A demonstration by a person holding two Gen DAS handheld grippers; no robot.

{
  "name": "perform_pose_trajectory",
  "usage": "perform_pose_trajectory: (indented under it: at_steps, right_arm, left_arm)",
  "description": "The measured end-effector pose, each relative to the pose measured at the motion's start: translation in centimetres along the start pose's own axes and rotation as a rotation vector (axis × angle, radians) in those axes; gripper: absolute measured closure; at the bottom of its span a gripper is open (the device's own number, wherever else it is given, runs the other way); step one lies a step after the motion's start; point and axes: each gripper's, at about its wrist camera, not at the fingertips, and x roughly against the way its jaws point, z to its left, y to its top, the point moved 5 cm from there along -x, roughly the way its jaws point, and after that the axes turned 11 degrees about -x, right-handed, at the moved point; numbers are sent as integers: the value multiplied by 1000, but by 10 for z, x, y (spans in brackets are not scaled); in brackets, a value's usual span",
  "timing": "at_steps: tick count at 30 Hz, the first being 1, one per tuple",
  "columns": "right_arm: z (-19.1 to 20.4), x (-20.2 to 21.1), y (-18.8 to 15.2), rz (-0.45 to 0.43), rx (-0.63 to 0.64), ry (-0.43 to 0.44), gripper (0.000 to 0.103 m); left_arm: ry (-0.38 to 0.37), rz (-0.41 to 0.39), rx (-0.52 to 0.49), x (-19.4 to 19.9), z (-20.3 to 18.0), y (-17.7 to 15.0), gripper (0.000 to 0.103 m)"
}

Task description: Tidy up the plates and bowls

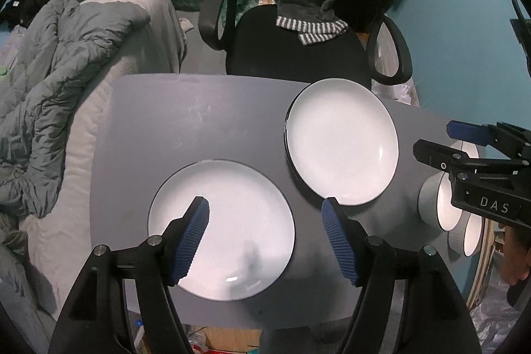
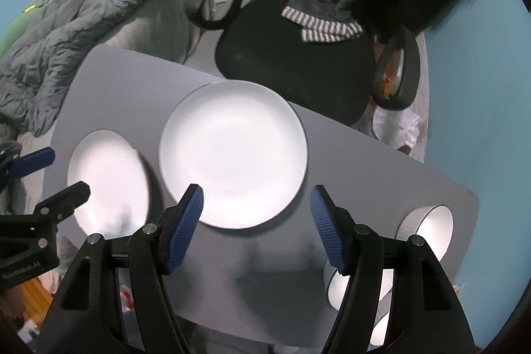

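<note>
Both the left gripper (image 1: 265, 238) and right gripper (image 2: 257, 229) hovered spread and empty over a grey desk (image 1: 199, 121). A single plate (image 1: 229, 221) lay beside a plate stack (image 1: 341, 141); bowls (image 2: 428, 231) sat near the edge and could be knocked off.

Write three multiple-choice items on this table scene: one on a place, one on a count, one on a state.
1. Where is the near plate relative to the far plate?
A. stacked on it
B. apart, to its left
C. inside a bowl

2. How many white plates lie on the table?
A. two
B. four
C. five

3. How is the left hand-held gripper?
A. shut on a plate
B. shut on a bowl
C. open, holding nothing

Key: 1 B, bare grey table shows between them; 2 A, both views show two; 3 C, its blue pads stand wide apart above the near plate.
</note>
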Motion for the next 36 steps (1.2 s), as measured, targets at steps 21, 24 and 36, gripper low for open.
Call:
perform_pose_trajectory:
  at_steps: [21,24,36]
  right_arm:
    - [91,11,-12,16,253,62,37]
    - [106,-3,-10,44,287,85,37]
    - [161,-72,2,136,429,183,37]
  left_arm:
    - [3,-6,266,15,67,-72,31]
    - [7,16,326,4,82,-87,31]
    - [-24,62,517,-42,126,-131,31]
